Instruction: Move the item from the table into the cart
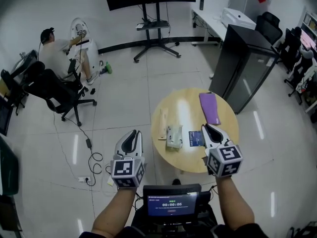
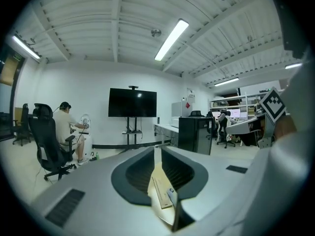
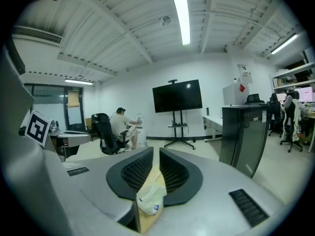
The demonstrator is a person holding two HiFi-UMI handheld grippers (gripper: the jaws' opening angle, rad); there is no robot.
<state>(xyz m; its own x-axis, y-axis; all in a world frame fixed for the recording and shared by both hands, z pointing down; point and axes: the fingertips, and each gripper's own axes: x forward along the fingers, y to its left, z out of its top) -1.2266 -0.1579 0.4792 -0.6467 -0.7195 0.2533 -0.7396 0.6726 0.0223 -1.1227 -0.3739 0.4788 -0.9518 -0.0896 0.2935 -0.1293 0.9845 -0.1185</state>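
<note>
Table (image 1: 228,120), round, carrying a purple pouch (image 1: 209,108), white packet (image 1: 174,136), blue packet (image 1: 196,139) and wooden strip (image 1: 163,128). Left tongs (image 1: 134,132), jaws together and empty, over the floor (image 1: 124,103) beside the table; right tongs (image 1: 205,127), jaws together and empty, just beside the blue packet.

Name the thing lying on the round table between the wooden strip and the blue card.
A crinkled white packet lies between the wooden strip and the blue card, in the head view.
</note>
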